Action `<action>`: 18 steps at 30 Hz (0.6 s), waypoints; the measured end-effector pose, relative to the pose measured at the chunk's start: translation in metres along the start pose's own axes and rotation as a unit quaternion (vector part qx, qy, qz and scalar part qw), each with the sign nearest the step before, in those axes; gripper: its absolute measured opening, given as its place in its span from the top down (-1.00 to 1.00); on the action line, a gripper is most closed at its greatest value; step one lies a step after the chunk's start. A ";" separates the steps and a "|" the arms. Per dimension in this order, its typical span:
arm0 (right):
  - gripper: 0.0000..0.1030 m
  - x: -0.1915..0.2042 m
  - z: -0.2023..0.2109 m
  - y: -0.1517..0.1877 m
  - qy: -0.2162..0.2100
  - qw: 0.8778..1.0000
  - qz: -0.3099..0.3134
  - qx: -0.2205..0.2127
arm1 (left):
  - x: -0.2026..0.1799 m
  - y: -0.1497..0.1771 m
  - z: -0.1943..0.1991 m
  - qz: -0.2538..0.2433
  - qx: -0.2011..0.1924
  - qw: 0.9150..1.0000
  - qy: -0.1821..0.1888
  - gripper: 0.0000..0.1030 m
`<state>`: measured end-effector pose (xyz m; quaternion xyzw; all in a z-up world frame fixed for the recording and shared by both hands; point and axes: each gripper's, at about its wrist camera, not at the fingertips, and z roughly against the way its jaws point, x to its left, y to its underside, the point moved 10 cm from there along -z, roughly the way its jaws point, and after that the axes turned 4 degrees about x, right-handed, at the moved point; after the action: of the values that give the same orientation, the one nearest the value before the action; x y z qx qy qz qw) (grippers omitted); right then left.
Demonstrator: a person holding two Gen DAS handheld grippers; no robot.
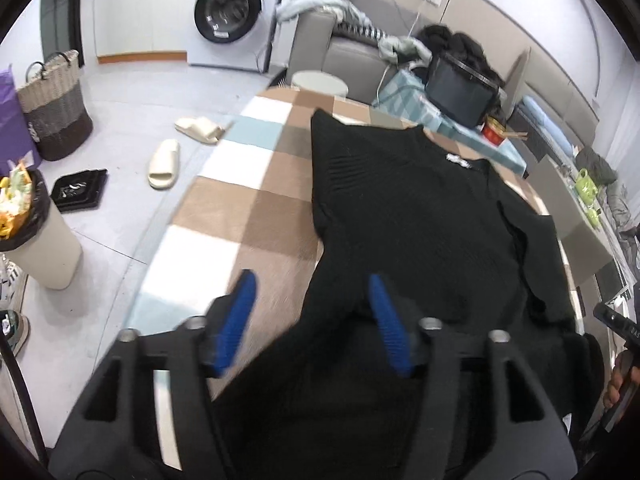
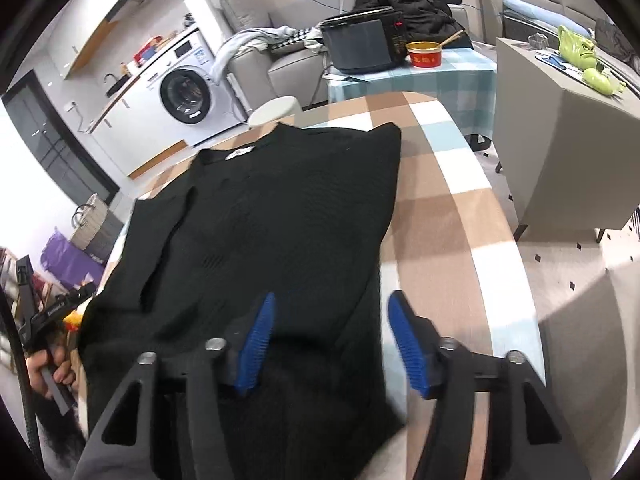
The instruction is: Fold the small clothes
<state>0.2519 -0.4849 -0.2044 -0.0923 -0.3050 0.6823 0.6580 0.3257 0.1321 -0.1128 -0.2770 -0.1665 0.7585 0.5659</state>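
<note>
**Black knit top flat on checked table, both grippers spread above near hem**

Black sweater (image 1: 420, 216) lies flat on the table (image 1: 256, 208) with the brown, white and pale blue check cover. Long axis runs away from both cameras: neckline with white label (image 1: 457, 159) at the far end, hem at the near end under the grippers. One sleeve looks folded in across the body, forming a ridge along the side; far shoulder corners point toward the sofa (image 1: 320, 36).

Left gripper (image 1: 312, 300): blue pads wide apart, nothing pinched. Its right pad sits over the black fabric, its left pad over bare check cloth; contact with the knit cannot be told. Right gripper (image 2: 332, 320): blue pads also spread wide, nothing held. Its left pad is over the sweater, its right pad over the bare table, the garment's edge running between them.

Left wrist view only: two cream slippers (image 1: 176, 148) on the floor, woven basket (image 1: 56, 100), bin with a black liner (image 1: 36, 240), black tray on the floor (image 1: 80, 194). At its right edge, a hand on the other gripper's handle (image 1: 618, 376).

Right wrist view only: grey cabinet (image 2: 568, 152) with green mugs (image 2: 580, 46), the patterned floor to the right, red bowl (image 2: 426, 56) seen clearly beside the black appliance (image 2: 362, 40). At its left edge, a hand (image 2: 48, 368) grips the left tool.

Both views: washing machine (image 1: 232, 12), round stool (image 1: 320, 82) beyond the far table edge.
</note>
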 end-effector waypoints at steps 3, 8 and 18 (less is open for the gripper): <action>-0.73 0.012 0.021 0.018 0.002 1.000 0.023 -0.018 | -0.003 0.017 0.038 -0.013 -0.028 1.000 0.005 -0.54; -0.82 0.024 0.049 0.050 0.002 0.998 0.046 -0.030 | -0.008 0.049 0.081 -0.032 -0.049 0.998 0.004 -0.96; -0.82 0.008 0.085 0.124 0.002 0.998 0.057 -0.035 | -0.016 0.138 0.145 -0.048 -0.069 0.996 0.007 -0.97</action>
<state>0.1023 -0.4953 -0.2010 -0.1339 -0.3219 0.7070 0.6153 0.1350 0.0838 -0.0720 -0.3122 -0.2280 0.7151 0.5824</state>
